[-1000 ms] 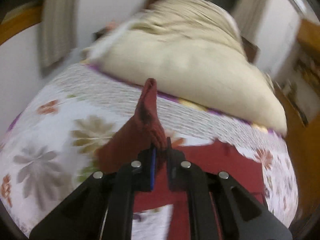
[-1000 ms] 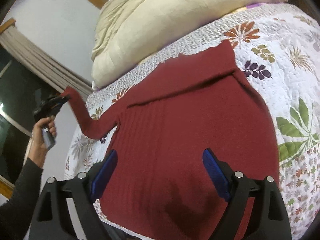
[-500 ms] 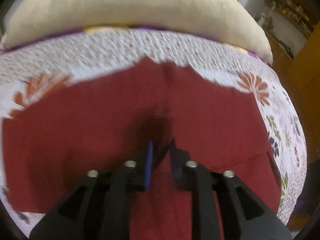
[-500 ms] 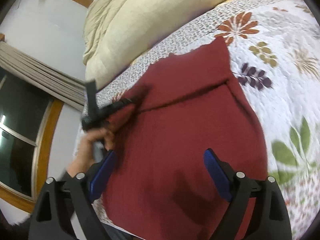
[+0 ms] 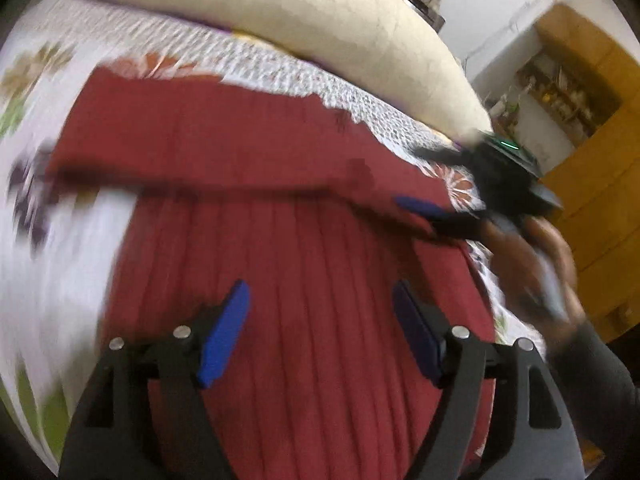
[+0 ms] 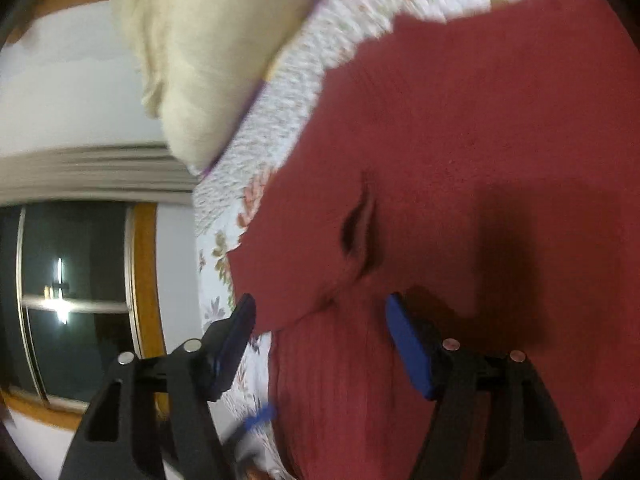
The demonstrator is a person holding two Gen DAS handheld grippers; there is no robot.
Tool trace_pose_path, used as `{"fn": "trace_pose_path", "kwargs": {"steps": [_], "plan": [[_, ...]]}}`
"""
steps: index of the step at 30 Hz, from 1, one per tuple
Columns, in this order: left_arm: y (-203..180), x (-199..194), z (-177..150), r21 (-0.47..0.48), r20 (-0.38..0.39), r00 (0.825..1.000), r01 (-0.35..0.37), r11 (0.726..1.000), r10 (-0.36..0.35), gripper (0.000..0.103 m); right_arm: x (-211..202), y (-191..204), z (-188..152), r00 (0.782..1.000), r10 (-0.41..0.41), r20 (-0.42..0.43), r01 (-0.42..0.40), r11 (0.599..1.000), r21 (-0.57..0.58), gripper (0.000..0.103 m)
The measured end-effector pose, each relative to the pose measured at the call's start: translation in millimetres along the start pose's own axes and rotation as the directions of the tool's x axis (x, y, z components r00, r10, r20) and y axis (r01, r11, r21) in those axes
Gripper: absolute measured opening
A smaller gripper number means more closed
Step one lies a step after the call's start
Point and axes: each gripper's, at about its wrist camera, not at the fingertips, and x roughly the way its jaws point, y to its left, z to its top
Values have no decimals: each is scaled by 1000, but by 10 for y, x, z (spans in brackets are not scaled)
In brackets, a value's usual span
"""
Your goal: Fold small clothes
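Sweater (image 5: 312, 264) sleeve now folded across; left gripper (image 5: 320, 332) has spread its fingers.

There was 1 red sweater (image 5: 304, 264) on 1 floral quilt (image 5: 52, 240), 1 cream duvet (image 5: 320, 20), 2 grippers, left (image 5: 320, 328) and right (image 6: 320, 340), 1 window (image 6: 76, 300), and 1 hand (image 5: 532, 264).

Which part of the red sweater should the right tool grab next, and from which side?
Judging by its pose, take the folded sleeve's free edge just ahead of the open right tool, coming from the window side over the quilt: that edge overhangs the ribbed sweater body, so a finger can slip under.
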Motion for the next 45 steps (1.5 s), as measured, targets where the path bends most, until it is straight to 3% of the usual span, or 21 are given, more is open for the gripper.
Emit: {"fn": "trace_pose_path", "kwargs": {"steps": [5,6,7,9,12,18,25,30,34,45], "plan": [[66,-170,-410,-35,3,1000,1,999,0,78,292,-2,171,999,-32,3,32,999,6,66],[51,-167,-458,-28,-2,1000,-2,1000,2,78,323,16,199,999,-33,2,33,999,5,55],[41,-154,-494,-22,-7,1000,-6,1000,5,78,353,30,217,999,-42,-3,42,999,3,34],[31,-131,-537,-26,-10,1000,-20,999,20,78,404,81,238,996,-83,-10,83,996,-19,10],[-14,-145,-583,-8,-7,1000,-27,1000,26,78,337,302,240,990,-142,27,144,985,-98,10],[26,-116,-573,-37,-22,1000,-22,999,22,78,-385,1034,228,975,-138,172,179,951,-251,9],[-7,-154,-600,-41,-27,999,-21,999,20,78,-1199,1341,317,941,-137,309,229,930,-287,9],[-37,-194,-591,-4,-40,998,-38,999,38,78,-1607,974,354,918,-161,362,253,942,-222,9],[0,-262,-501,-8,-34,999,-41,999,41,79,-1820,436,365,904,-213,370,279,951,-134,9],[-106,-215,-249,21,-8,999,-46,999,46,81,-1775,-713,209,914,-272,300,276,961,29,9]]}}
